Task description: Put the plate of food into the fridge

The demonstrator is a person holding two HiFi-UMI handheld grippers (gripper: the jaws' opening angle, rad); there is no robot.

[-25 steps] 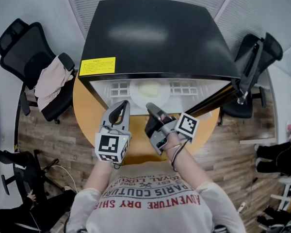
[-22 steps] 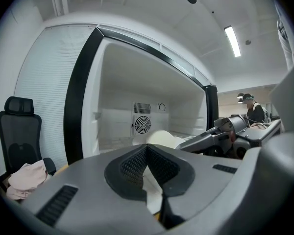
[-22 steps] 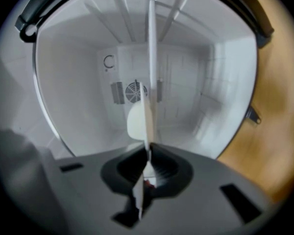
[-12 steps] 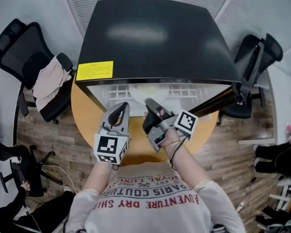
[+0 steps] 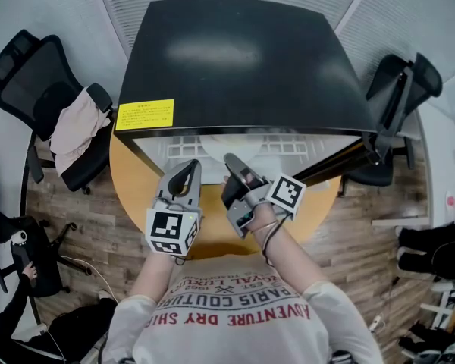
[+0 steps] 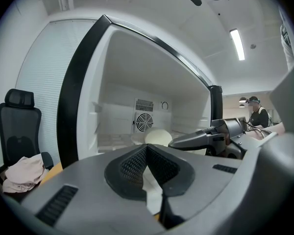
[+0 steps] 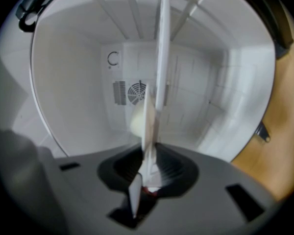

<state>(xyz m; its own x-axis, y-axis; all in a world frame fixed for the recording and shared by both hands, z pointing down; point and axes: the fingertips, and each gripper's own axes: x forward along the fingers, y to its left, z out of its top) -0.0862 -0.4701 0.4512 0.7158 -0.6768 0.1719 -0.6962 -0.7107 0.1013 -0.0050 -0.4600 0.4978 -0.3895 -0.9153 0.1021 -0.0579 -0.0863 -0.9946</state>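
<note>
The fridge (image 5: pixel 243 59) stands open on the round tabletop (image 5: pixel 136 180), its front near the tabletop's near edge. The right gripper (image 5: pixel 230 162) is clamped on the rim of the plate (image 7: pixel 148 126), turned so that its own view shows the plate edge-on; the plate and its pale round food (image 6: pixel 158 137) sit inside the fridge cavity, in front of the rear fan. The left gripper (image 5: pixel 186 168) hangs beside it at the fridge opening, jaws drawn together on nothing.

The fridge (image 5: pixel 243 59) is glossy black outside and smooth white inside; the table (image 5: pixel 133 179) is smooth wood.
</note>
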